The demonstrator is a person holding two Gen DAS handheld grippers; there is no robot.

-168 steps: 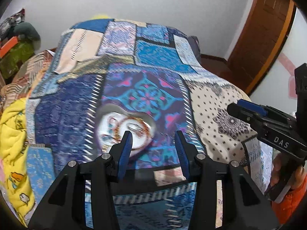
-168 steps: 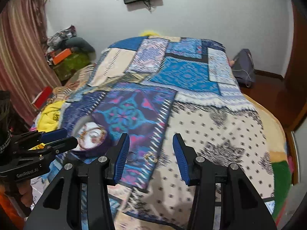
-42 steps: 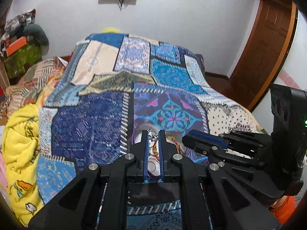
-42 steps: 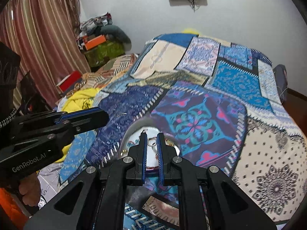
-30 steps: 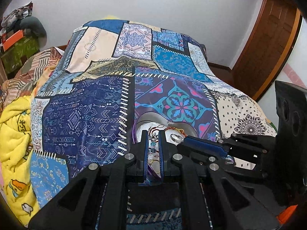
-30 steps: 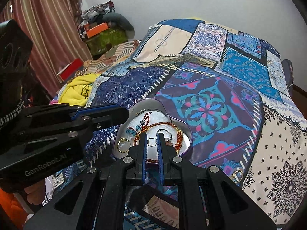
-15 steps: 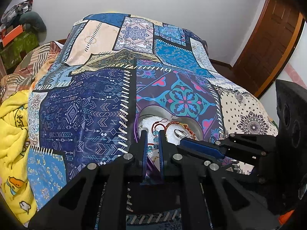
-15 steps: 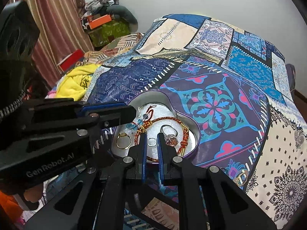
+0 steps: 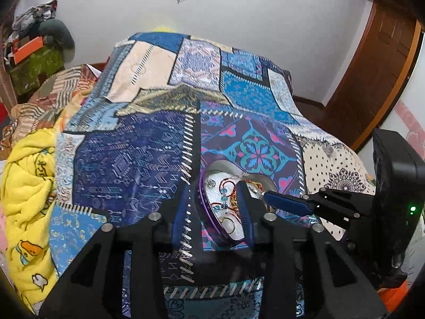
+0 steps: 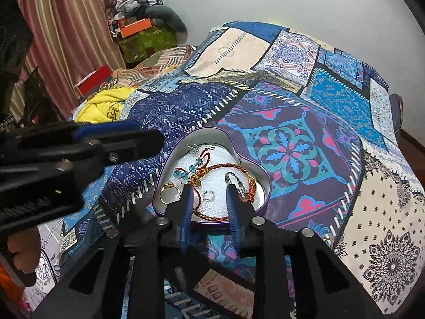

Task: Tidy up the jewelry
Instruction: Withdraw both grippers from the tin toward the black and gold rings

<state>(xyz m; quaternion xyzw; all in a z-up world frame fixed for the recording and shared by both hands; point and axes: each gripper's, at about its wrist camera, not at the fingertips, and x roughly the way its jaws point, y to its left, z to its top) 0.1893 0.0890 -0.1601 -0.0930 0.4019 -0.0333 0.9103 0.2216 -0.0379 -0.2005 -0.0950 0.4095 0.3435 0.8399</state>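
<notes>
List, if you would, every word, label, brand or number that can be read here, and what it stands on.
No text can be read in these pictures.
Yellow blanket: dark printed marks near the duck pictures, too blurred to read.
Orange box: too small to tell whether it has a label.
Left gripper and right gripper: no lettering shows.

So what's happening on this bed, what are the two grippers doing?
A person holds a gripper in each hand over a heart-shaped tin on the patchwork bedspread. Both are open. The right gripper sits at the tin's near rim, with a small silver ring lying loose between its fingers. The left gripper hovers by the tin's left edge, holding nothing. A gold ring, a red braided bracelet and blue beads lie in the tin.
</notes>
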